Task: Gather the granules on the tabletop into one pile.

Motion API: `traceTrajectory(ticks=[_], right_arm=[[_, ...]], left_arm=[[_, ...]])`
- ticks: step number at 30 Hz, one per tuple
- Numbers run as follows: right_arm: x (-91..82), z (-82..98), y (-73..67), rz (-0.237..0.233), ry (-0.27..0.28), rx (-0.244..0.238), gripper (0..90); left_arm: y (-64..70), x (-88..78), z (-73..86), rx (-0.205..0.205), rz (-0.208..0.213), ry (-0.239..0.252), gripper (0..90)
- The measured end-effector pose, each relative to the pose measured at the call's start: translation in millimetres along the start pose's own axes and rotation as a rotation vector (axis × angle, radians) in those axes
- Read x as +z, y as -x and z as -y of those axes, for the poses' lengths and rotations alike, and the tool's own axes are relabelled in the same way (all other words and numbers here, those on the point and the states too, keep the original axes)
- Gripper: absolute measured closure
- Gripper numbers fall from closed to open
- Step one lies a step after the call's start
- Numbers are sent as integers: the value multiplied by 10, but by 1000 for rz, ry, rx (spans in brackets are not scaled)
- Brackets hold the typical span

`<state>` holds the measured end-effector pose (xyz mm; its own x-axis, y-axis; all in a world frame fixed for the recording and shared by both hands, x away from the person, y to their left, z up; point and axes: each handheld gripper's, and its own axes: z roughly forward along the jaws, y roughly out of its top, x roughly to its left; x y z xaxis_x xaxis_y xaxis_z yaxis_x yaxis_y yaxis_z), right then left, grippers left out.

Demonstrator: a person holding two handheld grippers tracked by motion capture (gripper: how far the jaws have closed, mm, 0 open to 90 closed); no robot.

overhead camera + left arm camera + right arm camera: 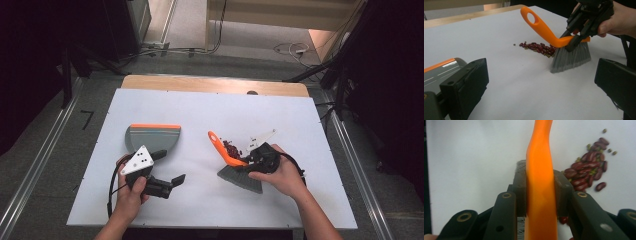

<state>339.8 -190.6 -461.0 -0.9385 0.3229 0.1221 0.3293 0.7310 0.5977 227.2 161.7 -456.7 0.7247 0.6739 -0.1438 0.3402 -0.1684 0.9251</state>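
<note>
Sweeping stage, seen from my side of the table (210,205). Nearest to me, at the left, my left gripper (167,170) rests low over the white surface with its jaws standing apart and nothing between them; in the left gripper view the two black pads frame bare table. Just beyond it, a little farther left, lies the dustpan (152,136), grey with an orange lip, its flat side turned to the far edge and well apart from the work at the right.

At the near right, my right gripper (252,159) is clamped on the orange handle of the hand brush (544,28); the right gripper view shows both pads pressed against the handle's sides. The grey bristles (571,58) touch the table on the near side of the handle, and the handle's looped end rises up and to the far left.

Just beyond the bristles, on the far side, sits the pile of beans (537,47): dark red ones mixed with a few small green ones, gathered in a loose streak, some strays at its ends.

Step in hand, as I judge it: the brush is set down beside the pile, ready to sweep. The next move calls for bringing the dustpan over to the beans and drawing the bristles through the pile toward it, low and slow so that no bean rolls away.
</note>
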Motion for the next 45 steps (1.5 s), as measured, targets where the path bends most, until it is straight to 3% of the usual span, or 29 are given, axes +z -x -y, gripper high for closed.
traceTrajectory(ticks=[14, 29, 45], right_arm=[[8, -93, 261, 51, 19, -25, 671], [63, -172, 443, 43, 41, -25, 670], [118, -259, 595, 69, 67, -23, 669]], left_arm=[[-4, 9, 9, -4, 6, 0, 0], [-8, 7, 9, -5, 7, 0, 0], [-9, 2, 9, -5, 4, -1, 0]])
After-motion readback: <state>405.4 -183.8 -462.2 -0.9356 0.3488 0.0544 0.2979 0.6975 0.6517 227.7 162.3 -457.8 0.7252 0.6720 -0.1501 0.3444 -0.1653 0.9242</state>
